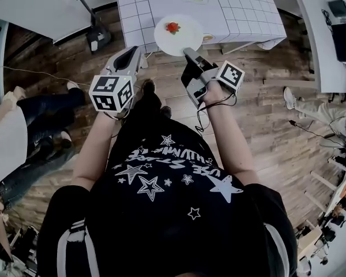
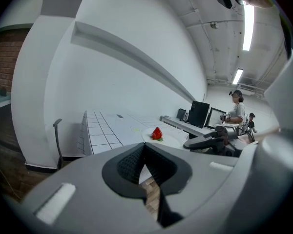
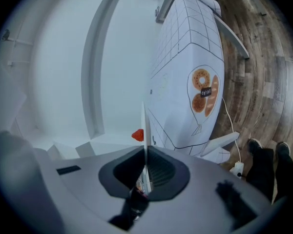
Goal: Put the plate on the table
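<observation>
Pinches the near rim of the plate (image 1: 179,38) with the right gripper (image 1: 188,55), jaws drawn almost together on the thin white edge. Shows that rim edge-on in the right gripper view, rising straight out from between the 2 dark ribbed pads (image 3: 159,172). Holds the plate about level at the near edge of the table (image 1: 242,10), partly over the gridded white cloth and partly over the wood floor (image 1: 265,126); cannot tell whether resting on the cloth or hanging just above it. Carries 1 red strawberry (image 1: 172,27) with a green leaf, near the plate's middle.

Holds the left gripper (image 1: 137,55) just left of the plate and apart from it, jaws pressed together at the tips with nothing between them. Looks along those closed jaws toward the strawberry and the right gripper beyond.

Bears 1 marker cube (image 1: 111,93) on the left gripper and another on the right. Wears a black shirt (image 1: 161,178) printed with white stars.

Shows a doughnut print (image 3: 201,79) on the cloth's hanging side and 2 dark shoes (image 3: 266,152) on the floor beside the table. Includes a bystander in jeans (image 1: 46,120) at the left of the head view. Takes in, far off in the left gripper view, a person (image 2: 237,112) near a desk with dark monitors (image 2: 200,113).
</observation>
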`<state>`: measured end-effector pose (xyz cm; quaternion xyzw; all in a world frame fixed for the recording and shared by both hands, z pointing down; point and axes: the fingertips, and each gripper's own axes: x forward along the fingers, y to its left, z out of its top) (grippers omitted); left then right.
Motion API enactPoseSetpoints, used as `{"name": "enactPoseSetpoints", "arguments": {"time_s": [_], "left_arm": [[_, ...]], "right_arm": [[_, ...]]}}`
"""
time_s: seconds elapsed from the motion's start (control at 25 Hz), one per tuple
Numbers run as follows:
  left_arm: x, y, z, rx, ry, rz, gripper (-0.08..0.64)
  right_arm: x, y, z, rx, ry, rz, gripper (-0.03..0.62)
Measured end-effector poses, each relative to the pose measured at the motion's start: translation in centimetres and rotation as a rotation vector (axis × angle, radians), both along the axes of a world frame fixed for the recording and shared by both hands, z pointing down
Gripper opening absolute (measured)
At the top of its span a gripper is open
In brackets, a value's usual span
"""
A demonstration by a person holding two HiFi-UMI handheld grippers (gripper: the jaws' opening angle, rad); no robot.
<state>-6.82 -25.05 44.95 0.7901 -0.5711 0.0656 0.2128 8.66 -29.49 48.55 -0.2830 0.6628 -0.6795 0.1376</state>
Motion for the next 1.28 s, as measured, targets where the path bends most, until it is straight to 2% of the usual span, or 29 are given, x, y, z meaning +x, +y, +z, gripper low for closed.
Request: {"name": "enactPoseSetpoints", "arguments": {"time_s": [0.16,0.48,0.88,1.28], "left_arm": [[-0.9,-1.9,0.2,-0.003,-0.005,0.014,0.009],[-2.7,-5.4,1.9,-0.061,-0.004,0.043,0.009],[-2.7,-9.1,3.3,-0.097,-0.007,0.1,0.009],[-2.8,-10.1,4.7,-0.127,0.004,0.098,0.009]], "right_arm": [[-1.5,-1.8,1.0,-0.011,0.012,-0.013,0.025],[-3.4,-5.1,3.6,-0.049,0.022,-0.014,0.025],[-3.6,-7.4,7.3,-0.106,0.052,-0.024,0.025],[-3.2,-7.8,8.6,-0.136,0.042,-0.014,0.023]]}}
